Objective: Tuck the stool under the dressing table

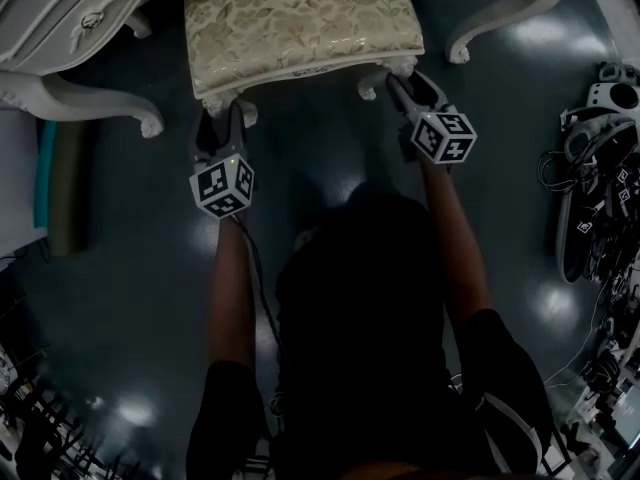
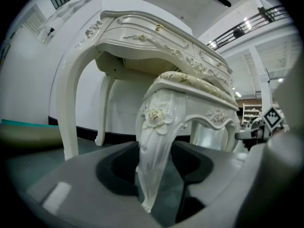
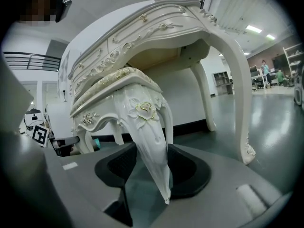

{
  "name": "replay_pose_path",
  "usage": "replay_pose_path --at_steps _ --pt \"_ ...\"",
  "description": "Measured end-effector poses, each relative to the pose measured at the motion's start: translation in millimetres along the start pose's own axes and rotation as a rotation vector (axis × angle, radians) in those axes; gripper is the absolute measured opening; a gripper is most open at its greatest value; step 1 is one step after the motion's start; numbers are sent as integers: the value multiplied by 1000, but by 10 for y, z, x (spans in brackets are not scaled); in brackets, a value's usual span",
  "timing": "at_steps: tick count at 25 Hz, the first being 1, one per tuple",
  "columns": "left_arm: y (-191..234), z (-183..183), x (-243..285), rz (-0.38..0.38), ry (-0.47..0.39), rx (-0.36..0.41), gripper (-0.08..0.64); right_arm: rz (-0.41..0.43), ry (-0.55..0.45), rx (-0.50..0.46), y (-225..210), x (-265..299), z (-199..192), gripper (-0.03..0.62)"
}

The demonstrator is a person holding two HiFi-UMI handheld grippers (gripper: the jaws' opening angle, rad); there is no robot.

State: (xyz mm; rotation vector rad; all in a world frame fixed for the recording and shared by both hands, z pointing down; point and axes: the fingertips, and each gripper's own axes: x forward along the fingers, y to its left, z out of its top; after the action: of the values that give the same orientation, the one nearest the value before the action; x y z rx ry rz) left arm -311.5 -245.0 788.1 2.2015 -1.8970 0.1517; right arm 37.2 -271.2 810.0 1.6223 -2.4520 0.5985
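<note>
Now both grippers clamp the stool (image 1: 300, 18) by its two near legs. The left gripper (image 1: 222, 126) has its jaws partly closed on the carved left leg (image 2: 154, 156), and the right gripper (image 1: 405, 86) grips the right leg (image 3: 151, 151) the same way. The stool stands on the dark floor (image 1: 330, 168), between the curved front legs of the dressing table (image 1: 60, 8).

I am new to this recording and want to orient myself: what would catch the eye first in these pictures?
The white carved stool with a gold leaf-patterned cushion stands at the top of the head view, between the curved legs of the ornate white dressing table. The left gripper has its jaws closed on one carved stool leg, and the right gripper on the other.
</note>
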Motion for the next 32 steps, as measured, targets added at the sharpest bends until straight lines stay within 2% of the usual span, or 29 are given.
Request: replay_pose_path --at_steps 14,24,32 --pt "225 225 543 -21 -24 -1 219 -13 -36 1 -23 474 242 209" --pt "228 170 620 -18 -10 4 219 -26 -26 -10 -77 568 216 209" --pt "206 206 537 -13 34 19 224 -59 36 -34 -40 526 238 236"
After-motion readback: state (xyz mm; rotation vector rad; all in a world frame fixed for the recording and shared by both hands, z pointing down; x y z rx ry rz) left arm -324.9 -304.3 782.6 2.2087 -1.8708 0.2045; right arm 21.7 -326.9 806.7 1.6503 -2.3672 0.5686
